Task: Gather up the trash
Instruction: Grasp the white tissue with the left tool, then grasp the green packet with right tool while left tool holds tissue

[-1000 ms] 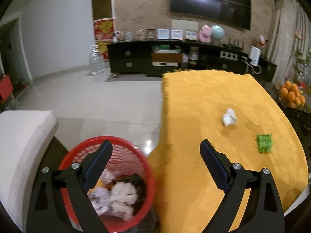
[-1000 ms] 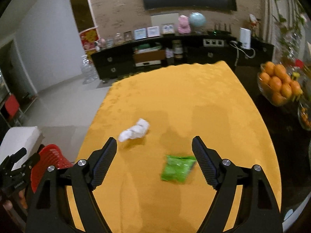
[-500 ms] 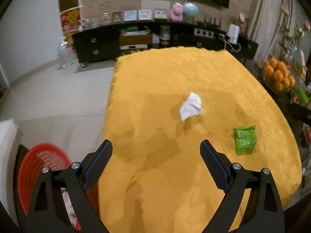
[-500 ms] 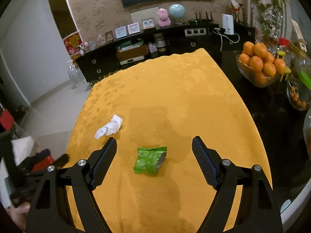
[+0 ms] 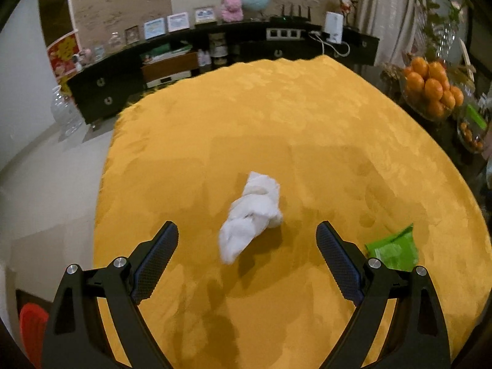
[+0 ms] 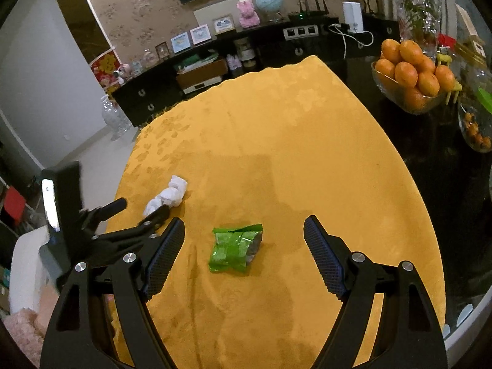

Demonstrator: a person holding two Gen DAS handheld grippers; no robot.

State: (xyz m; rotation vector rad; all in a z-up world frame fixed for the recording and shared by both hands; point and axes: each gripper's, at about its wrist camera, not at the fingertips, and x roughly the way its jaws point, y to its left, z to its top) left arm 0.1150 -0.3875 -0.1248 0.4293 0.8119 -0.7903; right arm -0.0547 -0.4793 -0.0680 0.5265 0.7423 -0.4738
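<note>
Trash left on the yellow tablecloth (image 5: 307, 123) now sits framed: left gripper (image 5: 247, 240), swung over from the red bin (image 5: 32, 329), gapes around the white tissue (image 5: 252, 212), right gripper (image 6: 244, 230) spread over the green wrapper (image 6: 235, 247).

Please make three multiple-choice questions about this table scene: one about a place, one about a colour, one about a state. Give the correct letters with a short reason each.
1. Where does the crumpled white tissue lie in the left wrist view?
A. in the fruit bowl
B. on the yellow tablecloth, ahead of the left gripper
C. on the floor

2. What colour is the snack wrapper?
A. blue
B. red
C. green

3. How is the right gripper?
A. open, holding nothing
B. shut on the wrapper
C. shut on the tissue

Key: 1 B, it rests on the cloth between the finger lines. 2 C, it is plainly green. 3 A, its fingers stand apart on each side of the wrapper without touching it.
</note>
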